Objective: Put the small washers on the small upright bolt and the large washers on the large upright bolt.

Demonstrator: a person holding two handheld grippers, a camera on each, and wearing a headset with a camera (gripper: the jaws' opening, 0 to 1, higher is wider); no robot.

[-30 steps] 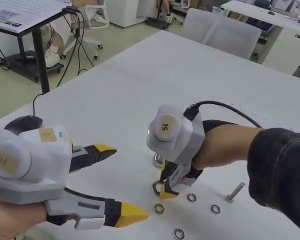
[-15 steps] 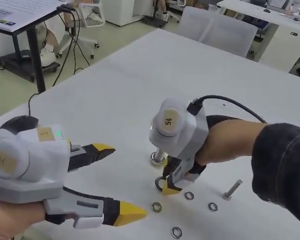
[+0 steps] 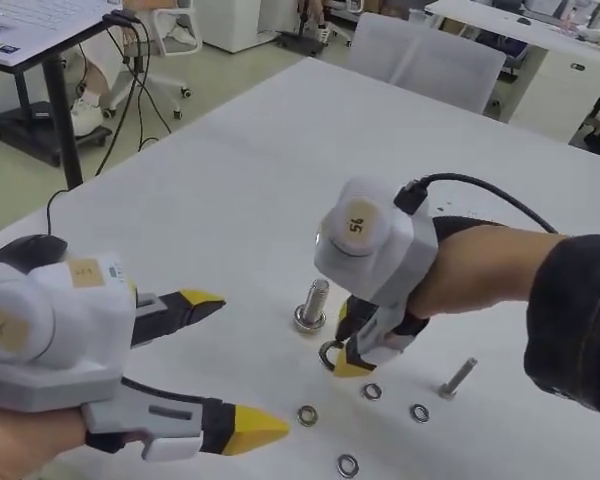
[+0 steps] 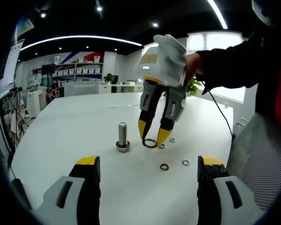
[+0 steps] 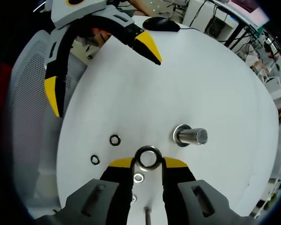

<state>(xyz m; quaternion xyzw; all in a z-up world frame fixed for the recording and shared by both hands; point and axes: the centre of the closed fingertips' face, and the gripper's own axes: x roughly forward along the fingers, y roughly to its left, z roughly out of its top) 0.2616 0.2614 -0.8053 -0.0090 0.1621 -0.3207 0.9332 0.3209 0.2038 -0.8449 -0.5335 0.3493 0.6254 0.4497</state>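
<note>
Right hand-held gripper was clamped on a large washer, pinched by the rim at the jaw tips. The washer sat roughly flat, hole facing up, low over the desk. Couldn't tell whether it touched the surface.

Key relation: the large upright bolt stood just beside the held washer, apart from it. In the head view it lay up and left of the jaw tips. In the right gripper view it lay off to the right and slightly ahead. Bolt axis was vertical, wide base on the desk. In the left gripper view the bolt's top stood clearly higher than the washer.

My read: lift above the bolt top first, then a short sideways shift to line hole with shank, then down. A straight slide would likely knock the bolt.

The right hand-held gripper was by far the nearer. Left hand-held gripper hung well apart on the near-left side, jaws wide apart, holding nothing.

Four small washers lay loose on the desk near the right tips. The small bolt lay on its side beyond them, not upright. It probably needs standing up before it takes washers.
</note>
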